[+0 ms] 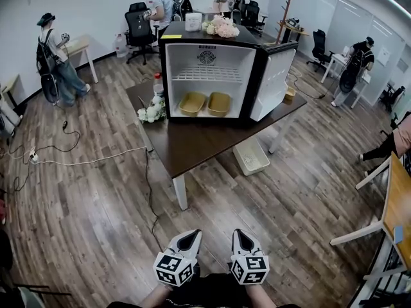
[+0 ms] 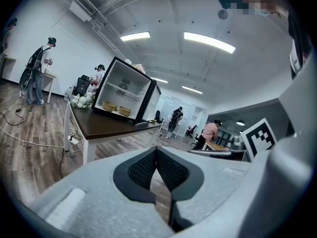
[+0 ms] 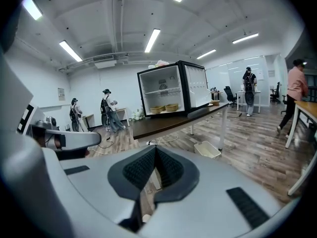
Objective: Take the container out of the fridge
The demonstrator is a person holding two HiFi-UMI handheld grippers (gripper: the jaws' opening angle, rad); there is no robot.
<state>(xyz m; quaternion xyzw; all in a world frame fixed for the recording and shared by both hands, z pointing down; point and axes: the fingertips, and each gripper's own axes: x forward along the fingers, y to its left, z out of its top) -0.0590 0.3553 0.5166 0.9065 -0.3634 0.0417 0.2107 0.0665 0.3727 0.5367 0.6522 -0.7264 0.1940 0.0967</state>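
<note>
A small black fridge (image 1: 207, 69) stands on a dark brown table (image 1: 205, 140) with its door (image 1: 275, 82) swung open to the right. Two tan containers sit side by side on its floor, one at the left (image 1: 192, 103) and one at the right (image 1: 219, 103). Both also show in the left gripper view (image 2: 110, 106) and the right gripper view (image 3: 164, 108). My left gripper (image 1: 190, 236) and right gripper (image 1: 242, 235) are low at the frame's bottom, well short of the table, side by side. Both are shut and hold nothing.
White flowers (image 1: 151, 111) lie on the table left of the fridge. A white bin (image 1: 251, 156) sits on the floor under the table's right side. Cables (image 1: 77, 156) run across the wooden floor at left. Several people stand at desks around the room. A wooden desk (image 1: 398, 217) is at the right.
</note>
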